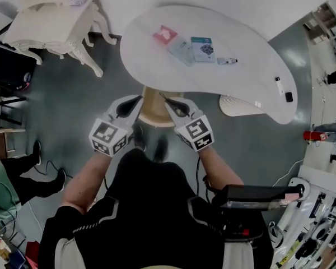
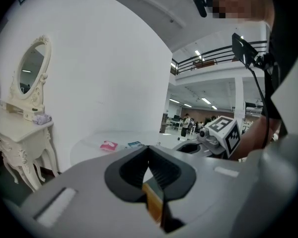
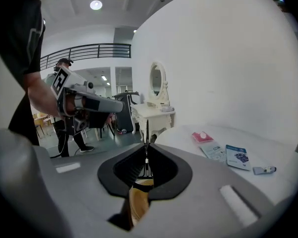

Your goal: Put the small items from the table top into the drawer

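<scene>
Small items lie loose on the white, kidney-shaped tabletop [image 1: 151, 63]. A pink packet [image 1: 164, 35], a pale grey-blue sachet [image 1: 182, 52], a dark blue-and-white card packet [image 1: 203, 48] and a small grey tube [image 1: 227, 61] cluster near its middle. A white stick [image 1: 279, 86] and a small black piece [image 1: 289, 97] rest at its right end. You hold both grippers just short of the tabletop's near edge, since nothing is picked yet. Your left gripper [image 2: 149, 148] and right gripper [image 3: 146, 145] each have jaws drawn together on nothing, so they must spread before any grasp. No drawer shows near the tabletop.
</scene>
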A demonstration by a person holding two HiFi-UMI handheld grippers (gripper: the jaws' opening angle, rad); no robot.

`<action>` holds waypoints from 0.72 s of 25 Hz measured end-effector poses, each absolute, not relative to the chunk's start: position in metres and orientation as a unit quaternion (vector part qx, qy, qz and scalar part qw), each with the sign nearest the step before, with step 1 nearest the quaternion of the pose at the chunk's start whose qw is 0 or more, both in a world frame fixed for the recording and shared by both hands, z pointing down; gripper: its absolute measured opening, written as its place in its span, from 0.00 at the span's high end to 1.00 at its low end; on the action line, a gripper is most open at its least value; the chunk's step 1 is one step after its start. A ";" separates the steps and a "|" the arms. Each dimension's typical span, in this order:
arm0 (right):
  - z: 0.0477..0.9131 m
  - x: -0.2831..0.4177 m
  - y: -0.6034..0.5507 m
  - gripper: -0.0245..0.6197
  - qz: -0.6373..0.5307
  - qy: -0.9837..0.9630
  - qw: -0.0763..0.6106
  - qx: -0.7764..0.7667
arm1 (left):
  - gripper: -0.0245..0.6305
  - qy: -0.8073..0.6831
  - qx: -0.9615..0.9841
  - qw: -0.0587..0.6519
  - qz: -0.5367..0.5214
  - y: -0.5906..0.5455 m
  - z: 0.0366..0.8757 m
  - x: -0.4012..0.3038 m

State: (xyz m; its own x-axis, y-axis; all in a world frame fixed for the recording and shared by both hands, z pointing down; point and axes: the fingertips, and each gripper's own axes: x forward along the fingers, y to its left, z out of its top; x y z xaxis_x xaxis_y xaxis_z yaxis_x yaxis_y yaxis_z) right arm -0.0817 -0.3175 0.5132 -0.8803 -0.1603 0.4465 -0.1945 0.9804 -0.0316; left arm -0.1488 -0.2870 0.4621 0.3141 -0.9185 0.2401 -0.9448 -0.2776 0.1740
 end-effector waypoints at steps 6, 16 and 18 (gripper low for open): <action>0.569 -0.092 -0.314 0.92 0.000 -0.956 0.289 0.046 | 0.96 -0.567 0.802 0.177 0.062 -0.292 0.504 -0.160; 0.660 -0.100 -0.321 0.92 -0.010 -0.922 0.387 0.001 | 0.96 -0.558 0.791 0.234 0.091 -0.308 0.573 -0.174; 0.674 -0.099 -0.322 0.92 -0.016 -0.914 0.405 -0.010 | 0.96 -0.554 0.791 0.240 0.101 -0.309 0.585 -0.174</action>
State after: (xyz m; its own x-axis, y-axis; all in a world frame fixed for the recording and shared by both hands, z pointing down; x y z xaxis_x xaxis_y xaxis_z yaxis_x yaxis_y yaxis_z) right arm -0.0992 -0.3221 0.6736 -0.6721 0.0063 0.7404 0.0316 0.9993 0.0201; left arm -0.1743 -0.3087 0.5848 0.3659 -0.8280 0.4250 -0.9245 -0.2711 0.2678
